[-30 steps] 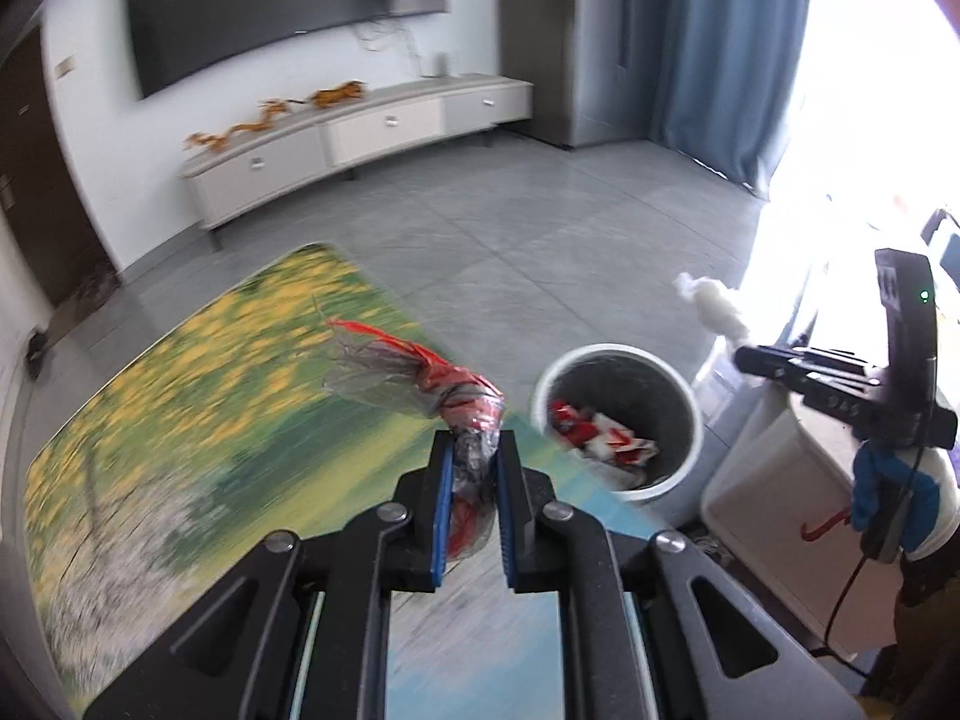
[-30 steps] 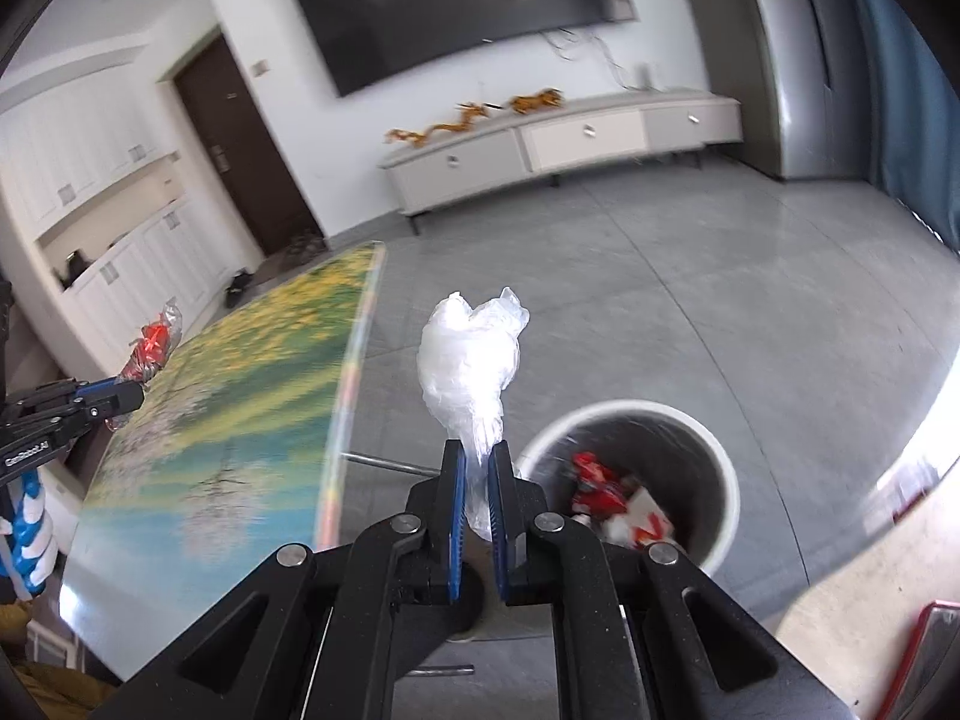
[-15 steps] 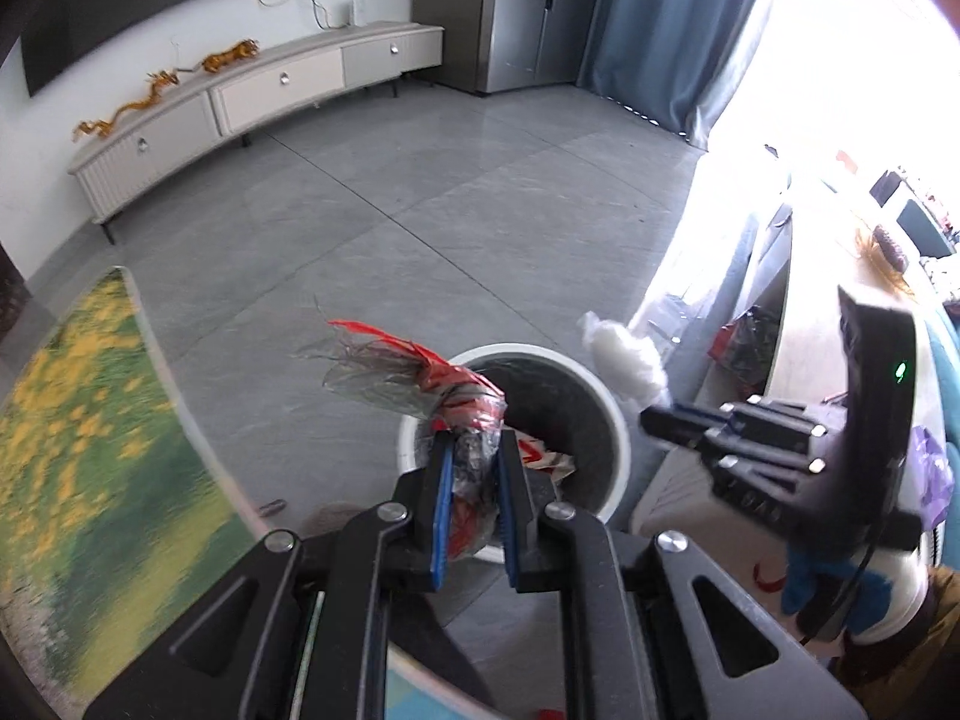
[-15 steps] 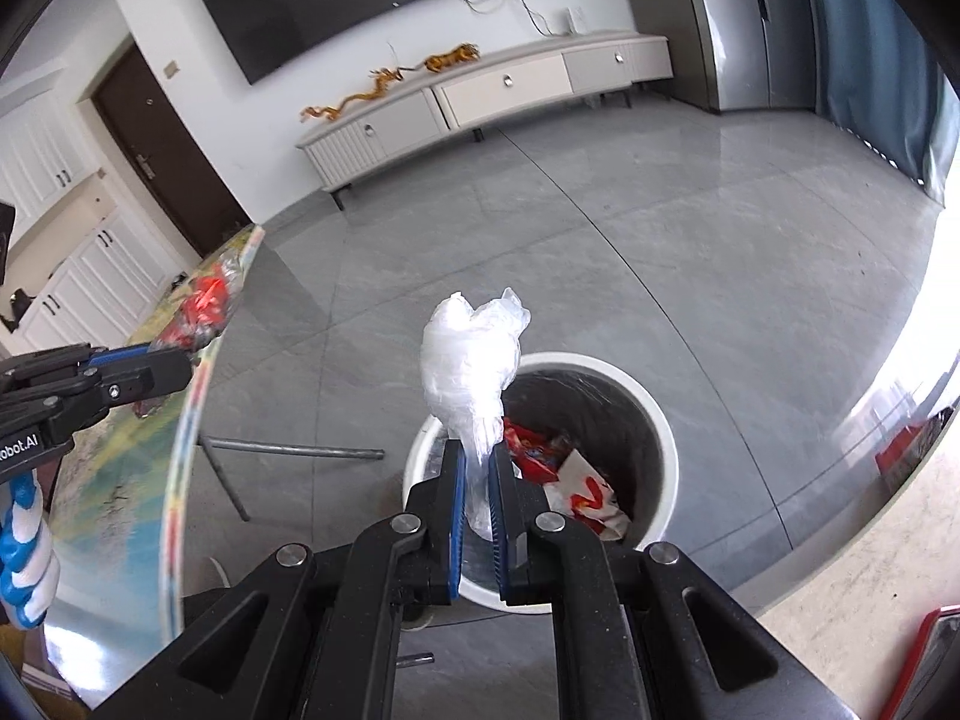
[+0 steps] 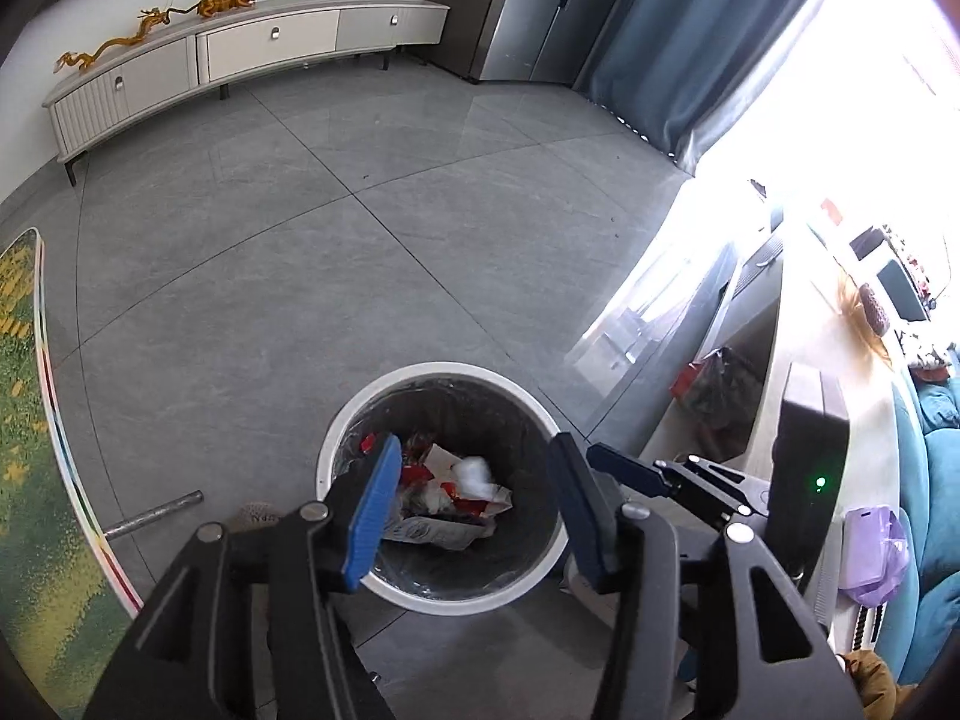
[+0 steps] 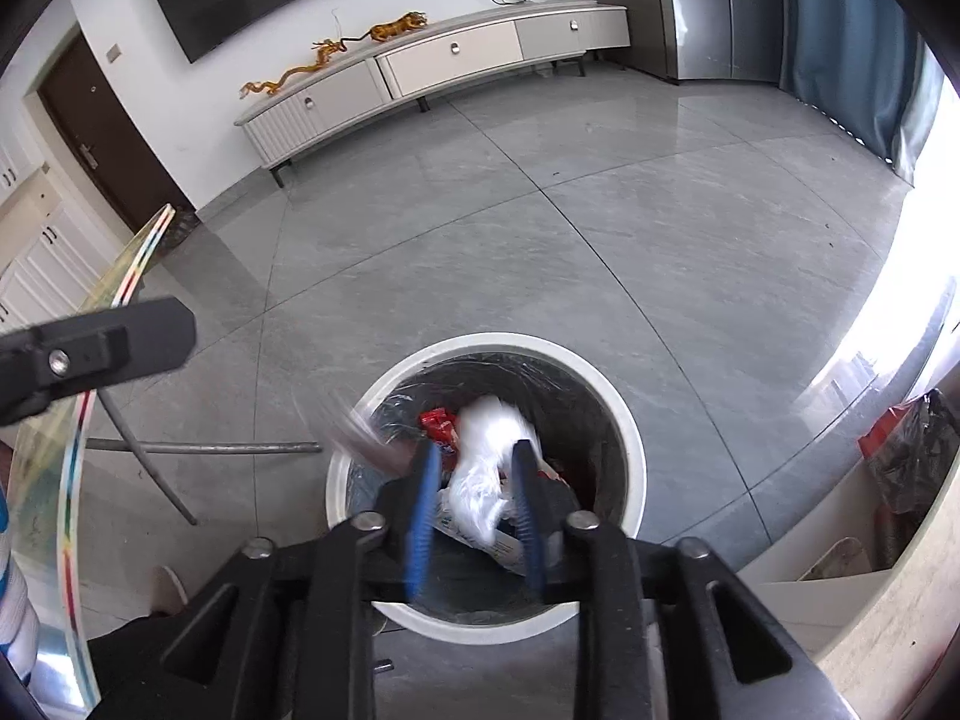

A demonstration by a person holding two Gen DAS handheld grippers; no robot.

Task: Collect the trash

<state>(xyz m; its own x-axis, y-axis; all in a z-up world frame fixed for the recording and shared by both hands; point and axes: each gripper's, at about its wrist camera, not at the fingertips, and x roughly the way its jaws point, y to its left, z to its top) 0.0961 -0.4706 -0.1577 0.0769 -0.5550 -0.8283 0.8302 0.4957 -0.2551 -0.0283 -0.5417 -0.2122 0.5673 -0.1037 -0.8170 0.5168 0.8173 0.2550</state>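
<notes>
A white round trash bin (image 5: 442, 369) with a dark liner stands on the grey floor, holding red and white wrappers (image 5: 447, 495). My left gripper (image 5: 475, 489) hangs over it, jaws opening, nothing between its blue pads. In the right wrist view my right gripper (image 6: 474, 495) is above the same bin (image 6: 630, 420), jaws opening. A crumpled white plastic wad (image 6: 489, 462) shows blurred between its fingers, loose from the pads. A blurred grey streak (image 6: 354, 432) passes the bin's left rim. The left gripper's finger (image 6: 114, 345) shows at the left, the right gripper (image 5: 666, 477) at the bin's right.
A glass table with a green and yellow top (image 5: 24, 450) lies left of the bin, with its metal legs (image 6: 198, 449) close by. A beige shelf unit (image 5: 762, 348) holding a dark bag (image 5: 717, 387) stands on the right. A long TV cabinet (image 5: 240, 54) lines the far wall.
Both grippers came down over the bin and their jaws parted. The red and clear wrapper has left the left gripper. The white wad has slipped down between the right fingers.
</notes>
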